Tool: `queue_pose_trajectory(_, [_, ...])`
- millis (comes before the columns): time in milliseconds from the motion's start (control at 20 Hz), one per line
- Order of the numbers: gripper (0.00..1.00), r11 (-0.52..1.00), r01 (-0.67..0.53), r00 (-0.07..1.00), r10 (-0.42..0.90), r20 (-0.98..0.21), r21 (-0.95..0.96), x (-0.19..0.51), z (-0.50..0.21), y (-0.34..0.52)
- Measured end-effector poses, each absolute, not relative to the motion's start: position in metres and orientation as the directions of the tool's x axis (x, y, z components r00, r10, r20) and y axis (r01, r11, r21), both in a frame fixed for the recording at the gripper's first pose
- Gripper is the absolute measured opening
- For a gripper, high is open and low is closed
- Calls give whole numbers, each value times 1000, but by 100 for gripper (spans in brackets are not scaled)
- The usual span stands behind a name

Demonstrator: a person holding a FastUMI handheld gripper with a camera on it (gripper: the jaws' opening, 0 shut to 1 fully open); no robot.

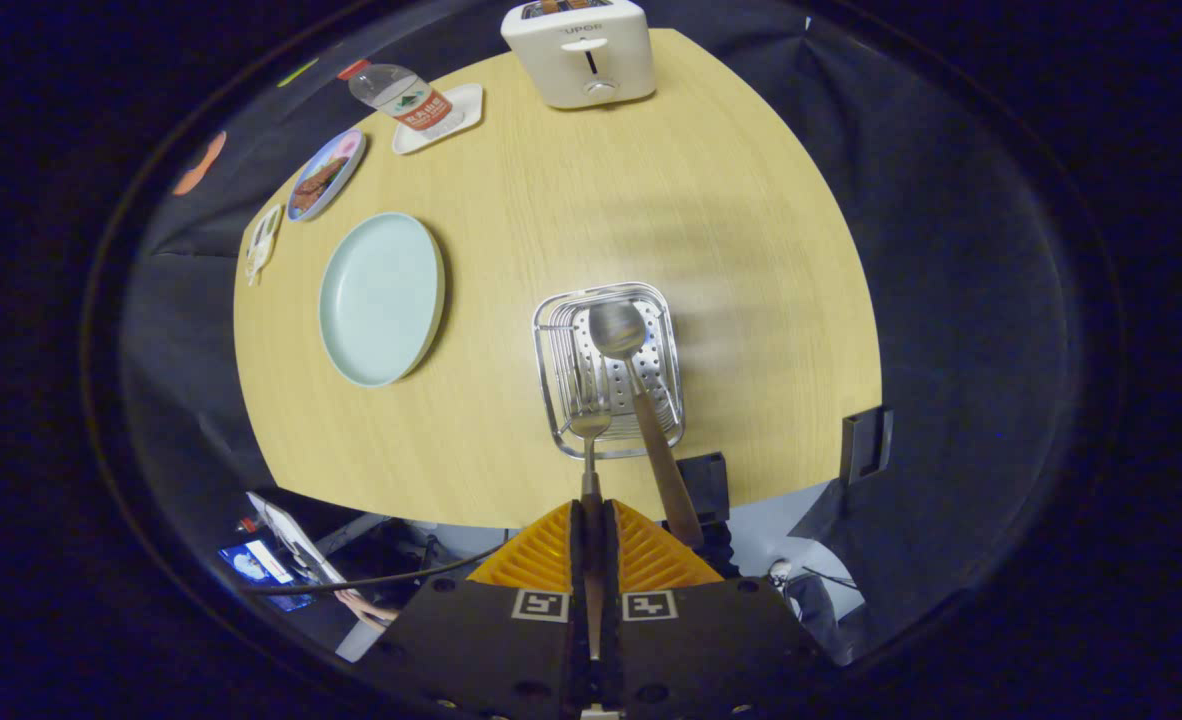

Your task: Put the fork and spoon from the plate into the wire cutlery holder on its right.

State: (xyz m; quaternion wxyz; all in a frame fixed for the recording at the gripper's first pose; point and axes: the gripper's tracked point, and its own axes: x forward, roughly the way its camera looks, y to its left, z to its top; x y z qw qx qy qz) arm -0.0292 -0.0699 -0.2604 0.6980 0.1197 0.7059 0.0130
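My gripper [591, 508] hangs above the table, its orange fingers [541, 550] shut on the thin handle of the fork [590, 430]. The fork points down, its tines over the near part of the wire cutlery holder [551, 340]. The spoon [619, 330] stands in the holder, bowl at the bottom, its brown handle leaning up toward my right finger. The pale blue plate [381, 298] lies left of the holder with nothing on it.
A white toaster [579, 50] stands at the table's far edge. A water bottle [401, 97] lies on a white tray [456, 112] at the far left, with a small patterned plate [326, 173] and a white gadget [263, 240] near the left edge.
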Motion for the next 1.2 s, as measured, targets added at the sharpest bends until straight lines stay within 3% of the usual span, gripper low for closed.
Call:
queue_pose_trajectory(250, [11, 982, 121, 40, 138, -990, 142, -13, -260, -71])
queue_pose_trajectory(300, [20, 983, 115, 56, 138, -989, 143, -9, -257, -69])
queue_pose_trajectory(450, [26, 984, 97, 107, 141, -984, 152, -2, -252, -66])
queue_pose_trajectory(550, [38, 984, 86, 136, 144, -980, 156, -1, -248, -65])
queue_pose_trajectory(800, [78, 988, -11, 332, 147, -932, 152, 14, -220, -45])
queue_pose_trajectory(1200, [94, 993, -98, 722, 115, -682, 64, 28, -131, 10])
